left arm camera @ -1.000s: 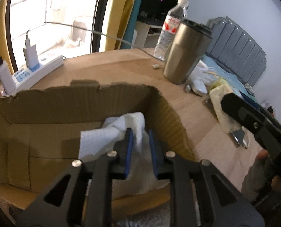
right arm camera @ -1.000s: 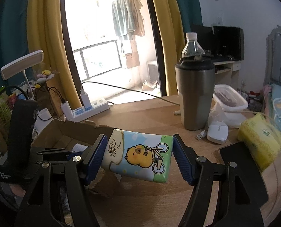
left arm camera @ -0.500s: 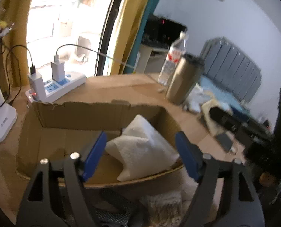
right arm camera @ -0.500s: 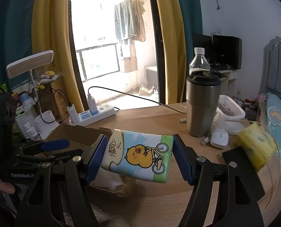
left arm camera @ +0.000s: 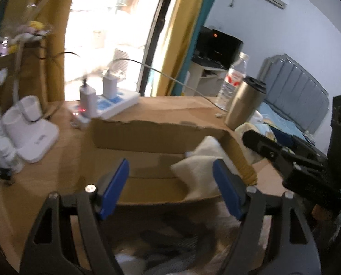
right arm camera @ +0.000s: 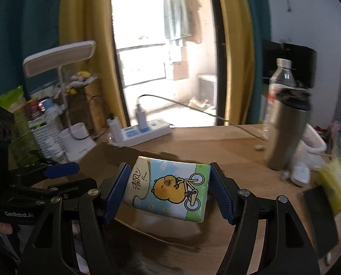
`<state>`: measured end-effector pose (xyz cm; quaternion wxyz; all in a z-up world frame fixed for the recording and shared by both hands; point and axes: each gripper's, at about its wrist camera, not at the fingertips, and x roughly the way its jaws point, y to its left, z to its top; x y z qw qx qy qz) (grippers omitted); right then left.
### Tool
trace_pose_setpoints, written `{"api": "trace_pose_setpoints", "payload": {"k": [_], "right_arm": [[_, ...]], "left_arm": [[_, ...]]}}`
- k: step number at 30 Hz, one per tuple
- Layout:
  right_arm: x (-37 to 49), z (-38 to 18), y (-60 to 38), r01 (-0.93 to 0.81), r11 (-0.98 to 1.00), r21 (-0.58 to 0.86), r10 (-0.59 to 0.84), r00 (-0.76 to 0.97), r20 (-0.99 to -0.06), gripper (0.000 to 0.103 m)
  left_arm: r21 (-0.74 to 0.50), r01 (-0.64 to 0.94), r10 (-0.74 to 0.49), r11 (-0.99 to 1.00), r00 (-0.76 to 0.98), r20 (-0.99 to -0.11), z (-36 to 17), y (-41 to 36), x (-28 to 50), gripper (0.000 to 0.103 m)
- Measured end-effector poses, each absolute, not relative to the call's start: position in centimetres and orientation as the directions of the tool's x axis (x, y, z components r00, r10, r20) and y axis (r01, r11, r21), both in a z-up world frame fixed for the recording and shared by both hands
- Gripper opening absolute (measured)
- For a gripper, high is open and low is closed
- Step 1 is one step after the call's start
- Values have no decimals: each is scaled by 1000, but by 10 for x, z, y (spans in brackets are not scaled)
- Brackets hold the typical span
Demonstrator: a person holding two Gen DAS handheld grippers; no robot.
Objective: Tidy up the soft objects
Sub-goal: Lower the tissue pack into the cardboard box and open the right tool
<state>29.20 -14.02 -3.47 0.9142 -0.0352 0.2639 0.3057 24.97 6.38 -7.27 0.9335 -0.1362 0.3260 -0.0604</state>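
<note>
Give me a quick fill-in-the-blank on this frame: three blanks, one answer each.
1. The right gripper is shut on a pack of ____ printed with a cartoon on a bicycle.
2. The white paper towel lies inside the ____ box.
3. The left gripper holds ____.

Missing words: tissues; cardboard; nothing

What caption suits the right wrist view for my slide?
Right tongs clamp a cartoon-printed tissue pack above the wooden table.
</note>
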Motion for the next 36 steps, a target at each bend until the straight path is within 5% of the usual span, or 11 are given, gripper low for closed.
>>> {"api": "trace_pose_setpoints", "payload": {"k": [11, 36], "right_arm": [[303, -60, -76, -662, 738, 128, 591, 544, -596, 73], [319, -95, -120, -518, 855, -30, 352, 623, -698, 73]], "left_arm": [[-304, -114, -101, 946, 786, -610, -87, 117, 224, 77], [-299, -95, -121, 950, 768, -629, -95, 102, 228, 77]]}}
